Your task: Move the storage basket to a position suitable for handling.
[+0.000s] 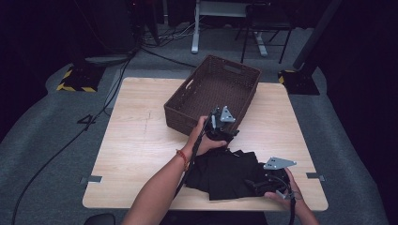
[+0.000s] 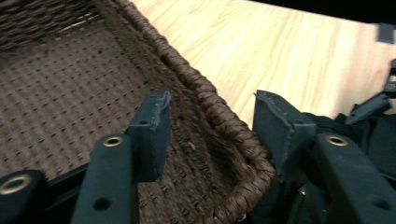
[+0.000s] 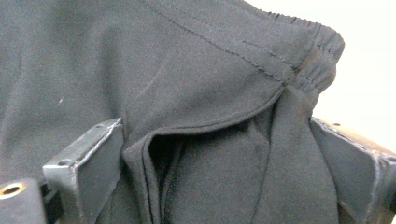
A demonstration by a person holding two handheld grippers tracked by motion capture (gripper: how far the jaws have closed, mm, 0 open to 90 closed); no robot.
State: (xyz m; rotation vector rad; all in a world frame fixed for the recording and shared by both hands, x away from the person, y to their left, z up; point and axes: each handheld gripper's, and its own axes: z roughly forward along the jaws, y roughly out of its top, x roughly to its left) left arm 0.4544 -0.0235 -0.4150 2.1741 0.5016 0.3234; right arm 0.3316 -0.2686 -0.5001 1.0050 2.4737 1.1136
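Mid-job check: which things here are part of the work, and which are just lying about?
In the job:
black garment
wicker basket
left gripper, open at the basket's rim
right gripper, fingers around a fold of the garment

Lying about:
floor cables
chair

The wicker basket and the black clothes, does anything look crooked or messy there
The basket sits askew, turned diagonally to the table edges. The black garment lies rumpled near the front edge, with a bunched fold between the right gripper jaws. Nothing looks spilled or damaged.

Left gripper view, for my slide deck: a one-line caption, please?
Open left gripper straddling the woven basket's rim beside the wooden table.
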